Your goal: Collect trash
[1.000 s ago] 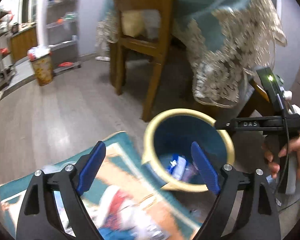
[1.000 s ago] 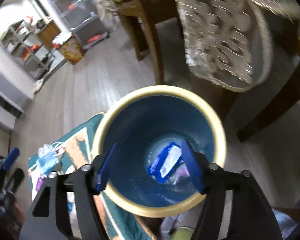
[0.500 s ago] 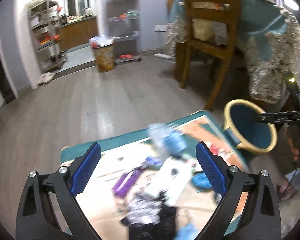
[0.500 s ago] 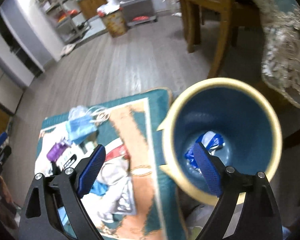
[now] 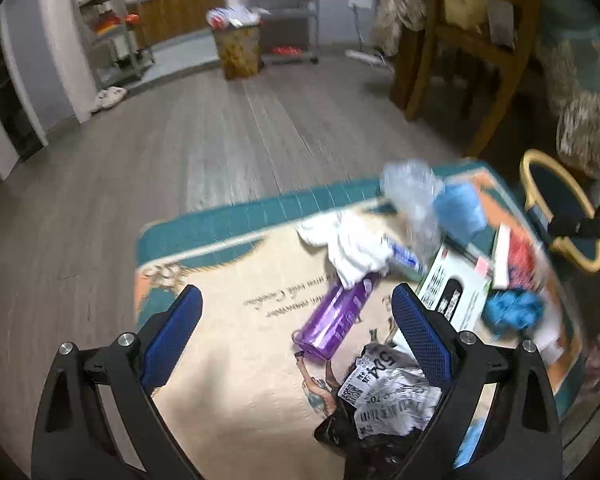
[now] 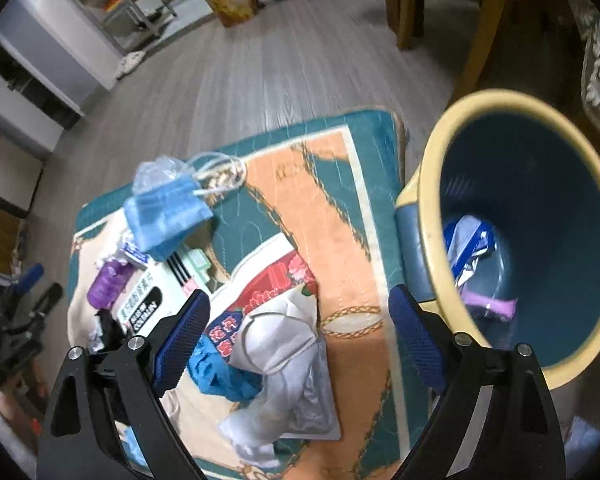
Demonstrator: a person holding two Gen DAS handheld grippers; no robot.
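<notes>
Trash lies on a printed mat (image 5: 228, 360) on the floor. My left gripper (image 5: 296, 334) hovers open and empty just above a purple bottle (image 5: 336, 316), with a crumpled black-and-white bag (image 5: 384, 396) below it. Further off lie a white cloth (image 5: 352, 240), a blue mask (image 5: 458, 208) and a white box (image 5: 452, 300). My right gripper (image 6: 300, 340) is open and empty above a white mask (image 6: 280, 344) and a blue glove (image 6: 220, 372). The blue bin with a yellow rim (image 6: 428, 200) stands right of it, off the mat's edge, holding a blue wrapper (image 6: 468, 248).
A wooden chair (image 5: 452, 60) and a table with a lace-edged cloth (image 5: 580, 128) stand behind the bin. At the far wall are a patterned full waste bin (image 5: 238, 52), metal shelves (image 5: 112, 32) and slippers (image 5: 108, 96). Grey plank floor (image 5: 180, 152) surrounds the mat.
Both grippers have swung away from the bin's mouth to the mat. The left now looks over the purple bottle; the right sits above the white mask, bin at its right.
</notes>
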